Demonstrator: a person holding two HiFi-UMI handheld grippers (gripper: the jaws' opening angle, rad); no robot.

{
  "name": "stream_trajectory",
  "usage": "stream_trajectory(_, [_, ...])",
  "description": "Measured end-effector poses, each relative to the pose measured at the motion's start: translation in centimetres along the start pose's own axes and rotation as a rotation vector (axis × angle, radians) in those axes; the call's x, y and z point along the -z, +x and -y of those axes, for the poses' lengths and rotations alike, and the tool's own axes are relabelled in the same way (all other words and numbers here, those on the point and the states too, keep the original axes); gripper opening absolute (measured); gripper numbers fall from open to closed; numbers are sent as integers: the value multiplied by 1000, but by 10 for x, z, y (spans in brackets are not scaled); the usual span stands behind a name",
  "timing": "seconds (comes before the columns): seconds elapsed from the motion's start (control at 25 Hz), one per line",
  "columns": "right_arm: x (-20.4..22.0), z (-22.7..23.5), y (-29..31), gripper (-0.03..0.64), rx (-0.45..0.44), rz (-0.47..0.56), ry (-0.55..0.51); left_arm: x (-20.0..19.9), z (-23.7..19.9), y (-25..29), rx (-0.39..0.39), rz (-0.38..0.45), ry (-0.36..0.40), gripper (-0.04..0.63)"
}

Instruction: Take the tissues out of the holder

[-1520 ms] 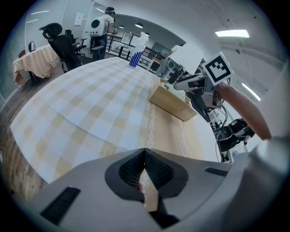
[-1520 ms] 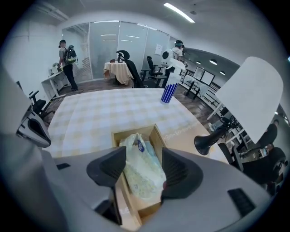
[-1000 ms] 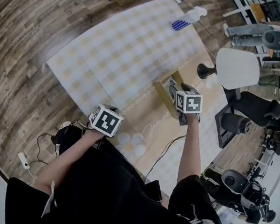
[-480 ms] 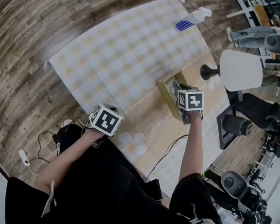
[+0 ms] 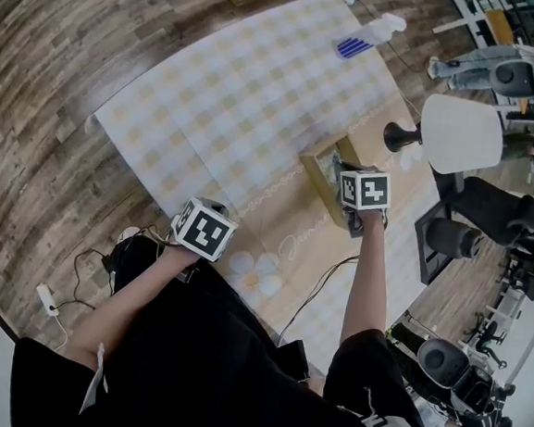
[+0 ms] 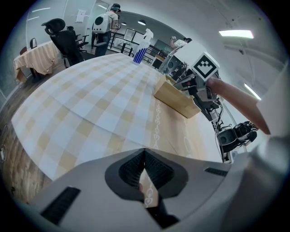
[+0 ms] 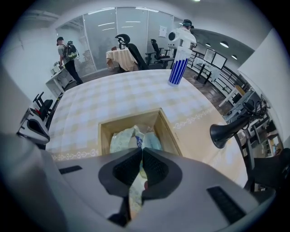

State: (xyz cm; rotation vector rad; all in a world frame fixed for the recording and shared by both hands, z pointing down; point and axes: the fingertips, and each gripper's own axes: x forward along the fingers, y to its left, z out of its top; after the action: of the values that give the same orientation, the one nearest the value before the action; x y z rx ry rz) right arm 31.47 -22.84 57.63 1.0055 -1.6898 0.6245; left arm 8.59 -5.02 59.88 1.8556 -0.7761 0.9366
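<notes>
An open wooden holder (image 5: 315,170) stands on the checked tablecloth, right of centre. Inside it lie pale plastic-wrapped tissue packs (image 7: 121,138). My right gripper (image 7: 142,150) reaches down into the holder (image 7: 105,131) and its jaws are shut on the near edge of a tissue pack. In the head view the marker cube hides those jaws. My left gripper (image 6: 145,153) hovers shut and empty over the table's near edge, well left of the holder (image 6: 176,99). In the head view the left gripper (image 5: 213,209) sits low and left.
A white and blue spray bottle (image 5: 366,33) stands at the table's far end. A lamp with a white shade (image 5: 458,134) and black base (image 7: 223,133) stands just right of the holder. Office chairs, machines and people are around the room. A cable trails off the near edge.
My right gripper has shifted slightly further over the holder. The left gripper has stayed where it was.
</notes>
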Motion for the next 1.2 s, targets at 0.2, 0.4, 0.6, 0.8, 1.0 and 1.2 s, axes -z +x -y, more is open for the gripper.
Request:
stream_trajectory(0.2, [0,1,-6,14,8,9,18,3,1,-1,5,-13,14,0])
stream_trajectory(0.4, [-1,9,-12,14,19,20,31,-5,5,1,13,-11,33,0])
stream_trajectory(0.6, [-5,7,-28,14,32,57,32,-2,7,1,23,-23,48,0])
stream_trajectory(0.8, [-8,0,-47,14,39,95,25,4,9,-3,26,-20,66,0])
stream_trajectory(1.0, [-14,5,-62,14,56,127,19,1,13,-3,31,-28,85,0])
stream_trajectory(1.2, [-15,6,-75,14,67,146,18,-3,16,-4,32,-22,109,0])
